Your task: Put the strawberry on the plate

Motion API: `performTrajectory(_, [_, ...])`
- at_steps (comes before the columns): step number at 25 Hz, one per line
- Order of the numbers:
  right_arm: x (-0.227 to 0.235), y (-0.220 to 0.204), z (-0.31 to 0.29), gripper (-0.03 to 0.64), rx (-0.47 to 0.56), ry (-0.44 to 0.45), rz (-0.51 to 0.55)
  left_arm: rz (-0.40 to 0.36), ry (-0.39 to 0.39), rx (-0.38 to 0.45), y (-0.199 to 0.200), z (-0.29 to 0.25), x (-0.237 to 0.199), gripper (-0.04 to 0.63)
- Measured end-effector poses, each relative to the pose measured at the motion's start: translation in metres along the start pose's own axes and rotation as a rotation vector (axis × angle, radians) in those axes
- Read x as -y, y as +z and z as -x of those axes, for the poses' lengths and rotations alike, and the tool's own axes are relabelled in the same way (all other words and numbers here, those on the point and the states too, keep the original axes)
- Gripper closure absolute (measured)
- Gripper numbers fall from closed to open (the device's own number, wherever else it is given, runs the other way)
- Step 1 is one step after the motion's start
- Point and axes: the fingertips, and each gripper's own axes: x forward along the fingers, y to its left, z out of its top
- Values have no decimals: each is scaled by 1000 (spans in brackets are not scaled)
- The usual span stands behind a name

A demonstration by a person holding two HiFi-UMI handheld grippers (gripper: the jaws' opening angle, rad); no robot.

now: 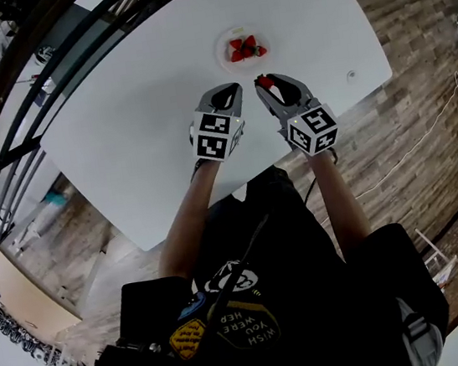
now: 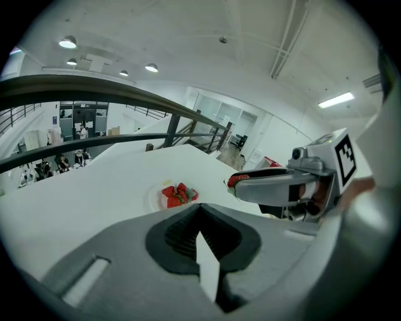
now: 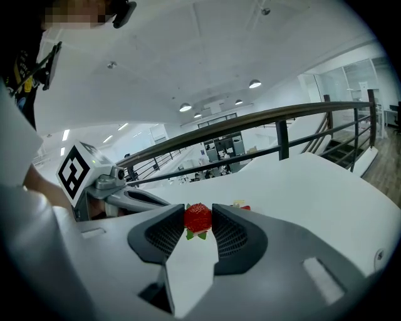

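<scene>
Right gripper: jaws clamped on one strawberry, held over the table, near the plate; plate already bears other strawberries; left gripper: jaws together, empty, beside the right.

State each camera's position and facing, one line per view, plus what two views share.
Head view: on the head, steeply down at table, plate, left gripper, right gripper; forearms and torso show.
Left gripper view: on the left gripper, along its shut jaws toward the plate; a hand at right.
Right gripper view: on the right gripper, along jaws clamping the strawberry; arm and shirt at left.
Shared: head and left gripper views both show plate and held strawberry.
</scene>
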Motion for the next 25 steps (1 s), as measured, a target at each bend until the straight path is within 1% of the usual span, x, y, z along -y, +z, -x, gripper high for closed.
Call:
performTrajectory(5, [9,-8,-16,476,-20,0,2,33,10,-18,-2,-10,-12,595])
performTrajectory(10, [18,-12,-28,476,-35,1,1,53,13,-16,-1,-19,-21,595])
performTrajectory(16, [32,-22,-42,476,-58,-7,2,63,22,-34,-4,-31,-31,595])
performTrajectory(25, [48,-34,-55,476,-77,-20,-5,65,19,-45,-5,-47,-32,595])
